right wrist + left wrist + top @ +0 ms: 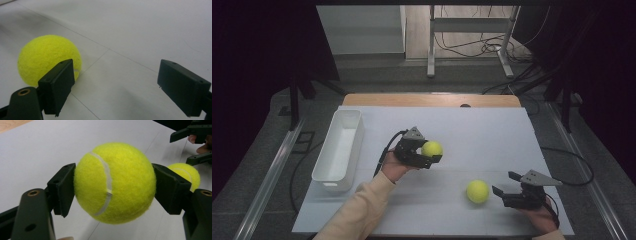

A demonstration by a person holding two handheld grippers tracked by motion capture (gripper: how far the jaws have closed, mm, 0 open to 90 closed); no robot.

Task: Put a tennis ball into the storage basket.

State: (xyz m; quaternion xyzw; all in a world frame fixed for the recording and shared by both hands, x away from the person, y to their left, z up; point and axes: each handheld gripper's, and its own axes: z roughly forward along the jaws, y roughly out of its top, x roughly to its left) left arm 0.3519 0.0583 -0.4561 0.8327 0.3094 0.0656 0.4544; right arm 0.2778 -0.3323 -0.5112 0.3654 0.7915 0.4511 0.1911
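Observation:
My left gripper [432, 150] is shut on a yellow tennis ball [432, 148] and holds it just above the white table sheet near the middle. In the left gripper view both pads press the sides of this held ball [115, 182]. A second tennis ball [477, 191] lies on the sheet at the front right, also seen as the far ball [186, 175] behind the right pad. My right gripper [506, 183] rests just right of it with its jaws open and nothing between them. In the right gripper view the lying ball [47, 58] sits beyond the left pad, outside the gap.
A long white bin [339, 150] stands empty along the left side of the sheet. The wooden table edge [432, 100] shows at the back. Cables and a metal stand's legs [469, 47] are on the floor beyond.

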